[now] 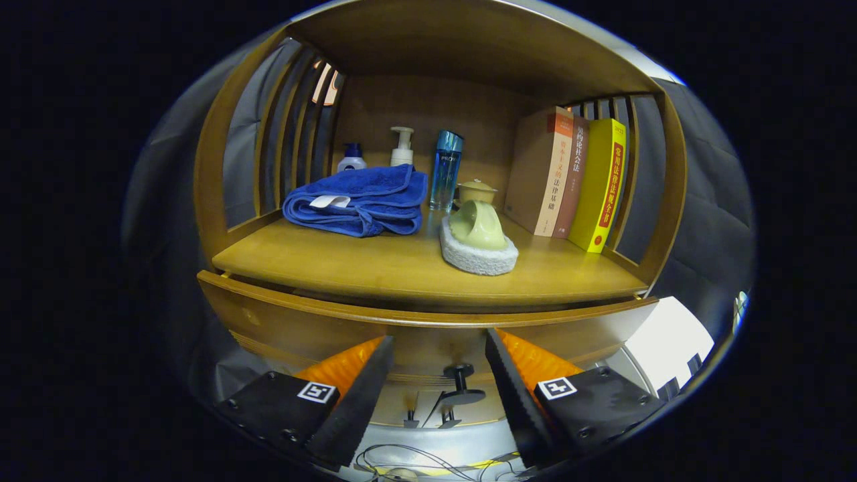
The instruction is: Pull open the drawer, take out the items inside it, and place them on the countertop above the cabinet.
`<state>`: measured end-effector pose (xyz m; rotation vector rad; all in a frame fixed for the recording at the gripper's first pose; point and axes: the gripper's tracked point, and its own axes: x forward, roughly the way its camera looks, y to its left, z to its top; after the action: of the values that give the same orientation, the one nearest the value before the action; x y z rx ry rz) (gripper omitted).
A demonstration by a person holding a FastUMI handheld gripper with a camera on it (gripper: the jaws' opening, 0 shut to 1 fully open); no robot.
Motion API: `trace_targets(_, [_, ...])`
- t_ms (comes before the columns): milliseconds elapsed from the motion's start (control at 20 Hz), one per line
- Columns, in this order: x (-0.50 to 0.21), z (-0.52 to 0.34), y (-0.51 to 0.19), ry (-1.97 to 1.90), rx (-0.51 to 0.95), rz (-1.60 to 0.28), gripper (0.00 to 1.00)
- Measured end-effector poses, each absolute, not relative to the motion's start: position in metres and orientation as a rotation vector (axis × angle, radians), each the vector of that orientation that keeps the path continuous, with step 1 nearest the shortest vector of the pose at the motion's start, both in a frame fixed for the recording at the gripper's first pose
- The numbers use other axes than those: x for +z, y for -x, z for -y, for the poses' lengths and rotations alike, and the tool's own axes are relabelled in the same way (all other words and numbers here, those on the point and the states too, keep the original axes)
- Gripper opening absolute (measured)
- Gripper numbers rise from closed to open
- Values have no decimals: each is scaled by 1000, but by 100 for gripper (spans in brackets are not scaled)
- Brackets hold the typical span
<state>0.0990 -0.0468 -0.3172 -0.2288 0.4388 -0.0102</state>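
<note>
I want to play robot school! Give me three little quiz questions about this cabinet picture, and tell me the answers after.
1. True or false: the claw is shut on the drawer knob.
2. What lies folded on the countertop, in front of the pump bottle?
   A. a towel
   B. a pair of socks
   C. a newspaper
3. Fill in: the green cup lies tipped over on a white ____.

Key
1. False. The claw is open, and the knob sits between its fingers, untouched.
2. A. It is the blue towel.
3. Sponge. It sits left of the books.
</note>
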Motion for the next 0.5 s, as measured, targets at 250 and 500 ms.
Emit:
trace_targets(250, [-322, 44, -104, 220, -7, -439, 94])
trace_targets(500, [-293, 33, -101, 168, -11, -407, 95])
